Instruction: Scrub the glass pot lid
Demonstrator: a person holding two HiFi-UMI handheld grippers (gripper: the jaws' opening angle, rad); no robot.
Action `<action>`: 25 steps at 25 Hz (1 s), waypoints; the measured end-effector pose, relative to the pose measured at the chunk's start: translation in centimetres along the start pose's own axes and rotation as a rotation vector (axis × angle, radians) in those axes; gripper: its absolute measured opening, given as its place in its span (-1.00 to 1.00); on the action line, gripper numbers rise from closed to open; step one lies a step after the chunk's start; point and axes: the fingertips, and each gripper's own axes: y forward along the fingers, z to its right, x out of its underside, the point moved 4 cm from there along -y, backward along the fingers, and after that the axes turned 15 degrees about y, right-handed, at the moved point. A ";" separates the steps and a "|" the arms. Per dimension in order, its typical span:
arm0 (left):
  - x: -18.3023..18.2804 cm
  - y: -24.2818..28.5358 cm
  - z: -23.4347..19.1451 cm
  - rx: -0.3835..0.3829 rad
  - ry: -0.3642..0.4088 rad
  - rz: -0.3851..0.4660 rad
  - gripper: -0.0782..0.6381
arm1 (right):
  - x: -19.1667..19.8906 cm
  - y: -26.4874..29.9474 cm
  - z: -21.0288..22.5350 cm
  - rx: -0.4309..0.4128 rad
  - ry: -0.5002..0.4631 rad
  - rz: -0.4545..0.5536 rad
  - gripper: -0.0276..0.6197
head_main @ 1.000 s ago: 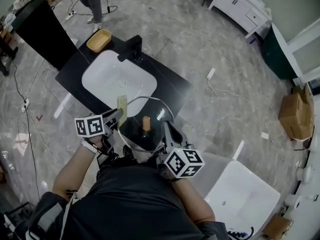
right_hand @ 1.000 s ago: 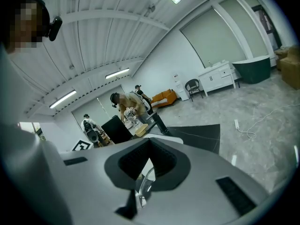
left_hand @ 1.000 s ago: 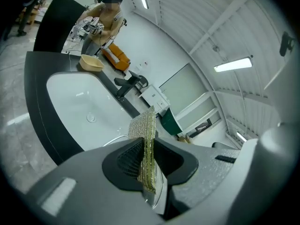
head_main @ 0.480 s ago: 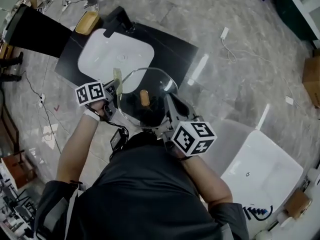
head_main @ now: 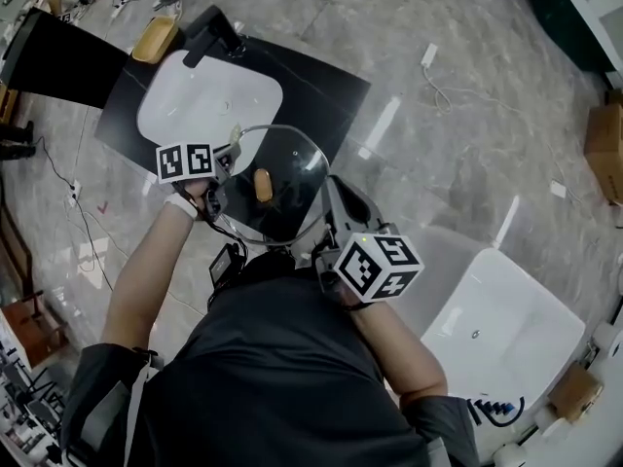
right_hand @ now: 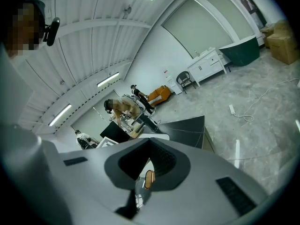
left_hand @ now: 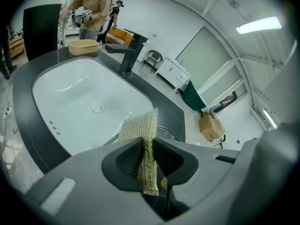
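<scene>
Two hand-held grippers are up in front of the person's dark-shirted chest, both loaded. The right gripper (right_hand: 149, 150) is clamped on the near right rim of the round clear glass pot lid (head_main: 284, 191), holding it in the air, tilted, over the near edge of the black counter (head_main: 313, 84). The right gripper view shows the glass edge-on between the jaws. The left gripper (left_hand: 148, 150) is pinched on a strip of yellow-green mesh scouring cloth (left_hand: 140, 125), which stands up out of the jaws. From the head view its free end sits just beside the lid's left rim. Whether cloth and glass are touching, I cannot tell. Judgement on progress: pickup of lid and scrubber is done; the scrubbing itself looks barely begun or not yet begun, with the whole face and rim left to cover. No water, suds or wet streaks show. Lid condition: transparent with bright ceiling reflections, a thin metal band at the rim, and a small tan wooden knob (head_main: 262, 184) at centre. No grime can be made out. Beyond the lid lies the white rounded-rectangle sink basin (head_main: 185, 105), dry-looking, then the black angular faucet (left_hand: 127, 50) and a shallow tan dish (left_hand: 84, 46) at the far corner. People stand working farther back.
</scene>
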 end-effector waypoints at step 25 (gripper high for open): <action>-2.6 7.0 7.4 0.193 0.030 -0.122 -0.60 | -0.7 -3.3 4.1 0.055 0.094 0.043 -0.90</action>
